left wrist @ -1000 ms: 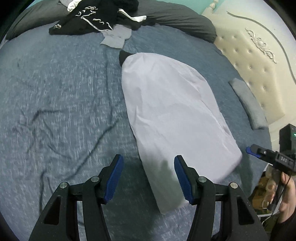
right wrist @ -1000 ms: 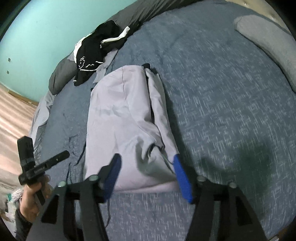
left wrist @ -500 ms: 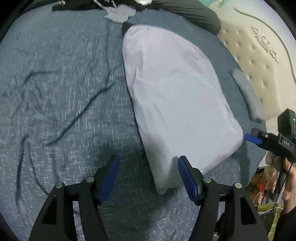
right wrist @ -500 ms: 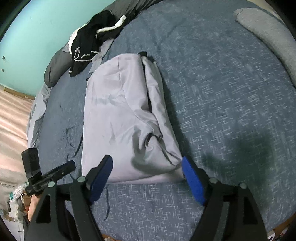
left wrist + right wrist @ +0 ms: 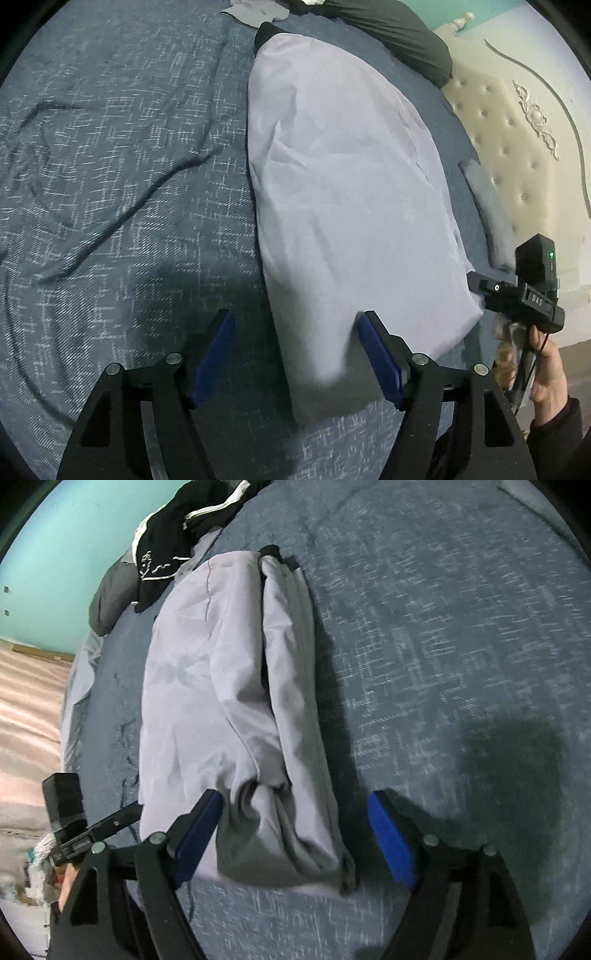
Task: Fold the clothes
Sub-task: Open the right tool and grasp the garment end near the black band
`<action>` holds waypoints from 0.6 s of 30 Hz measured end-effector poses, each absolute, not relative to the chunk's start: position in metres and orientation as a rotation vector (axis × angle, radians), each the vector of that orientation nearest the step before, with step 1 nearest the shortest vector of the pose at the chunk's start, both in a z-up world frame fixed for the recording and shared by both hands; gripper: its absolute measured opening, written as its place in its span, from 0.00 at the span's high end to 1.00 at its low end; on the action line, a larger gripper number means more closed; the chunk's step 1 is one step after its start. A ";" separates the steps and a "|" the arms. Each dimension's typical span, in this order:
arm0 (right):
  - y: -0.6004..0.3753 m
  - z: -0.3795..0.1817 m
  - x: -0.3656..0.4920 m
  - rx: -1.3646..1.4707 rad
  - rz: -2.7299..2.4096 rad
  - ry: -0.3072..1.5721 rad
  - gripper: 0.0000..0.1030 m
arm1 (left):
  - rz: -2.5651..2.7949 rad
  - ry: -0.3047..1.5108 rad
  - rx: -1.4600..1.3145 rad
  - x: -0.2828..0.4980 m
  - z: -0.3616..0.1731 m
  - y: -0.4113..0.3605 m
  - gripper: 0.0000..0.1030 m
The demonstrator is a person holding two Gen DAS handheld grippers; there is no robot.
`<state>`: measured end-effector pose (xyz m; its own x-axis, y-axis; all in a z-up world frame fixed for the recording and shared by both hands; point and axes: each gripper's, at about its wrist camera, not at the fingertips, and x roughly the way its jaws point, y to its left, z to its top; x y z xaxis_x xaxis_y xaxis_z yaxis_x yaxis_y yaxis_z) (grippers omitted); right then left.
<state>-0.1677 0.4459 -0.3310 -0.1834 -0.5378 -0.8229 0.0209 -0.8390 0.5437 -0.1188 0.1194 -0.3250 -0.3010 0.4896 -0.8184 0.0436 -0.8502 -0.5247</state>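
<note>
Right now both tools hold nothing. Your left gripper (image 5: 295,363) has just been opening, its jaws wide astride the near left corner of the pale grey garment (image 5: 343,192) at the bottom centre of the left wrist frame. Your right gripper (image 5: 295,834) has also just been opening, straddling the bunched corner in the lower middle of its frame, pads clear of the cloth.

The risk, as I judge it, is catching only the top layer: the right-hand edge is a thick roll of several folds, so a shallow bite could let the lower layers slip and undo the fold. You might also pinch the blue bedcover (image 5: 110,177) underneath.

The garment looks thin, smooth and lightly creased, a long rounded slab. The bedcover is a coarse, flecked weave with soft wrinkles.
</note>
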 end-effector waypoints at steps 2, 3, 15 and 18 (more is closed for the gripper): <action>0.440 -0.334 -0.173 1.707 -2.040 -0.575 0.21 | 2.205 -0.703 -1.645 -0.121 -0.329 0.121 0.28; 0.436 -0.336 -0.176 1.711 -2.023 -0.558 0.21 | 2.194 -0.719 -1.642 -0.122 -0.332 0.122 0.28; 0.411 -0.346 -0.181 1.718 -1.979 -0.488 0.36 | 2.110 -0.801 -1.606 -0.117 -0.342 0.137 0.27; 0.406 -0.343 -0.178 1.695 -1.990 -0.462 0.50 | 2.095 -0.804 -1.608 -0.123 -0.345 0.132 0.27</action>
<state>-0.1778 0.4060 -0.3429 -0.1154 -0.5605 -0.8201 0.1414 -0.8265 0.5449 -0.1234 0.1320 -0.3445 -0.2744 0.6091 -0.7441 0.0448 -0.7648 -0.6427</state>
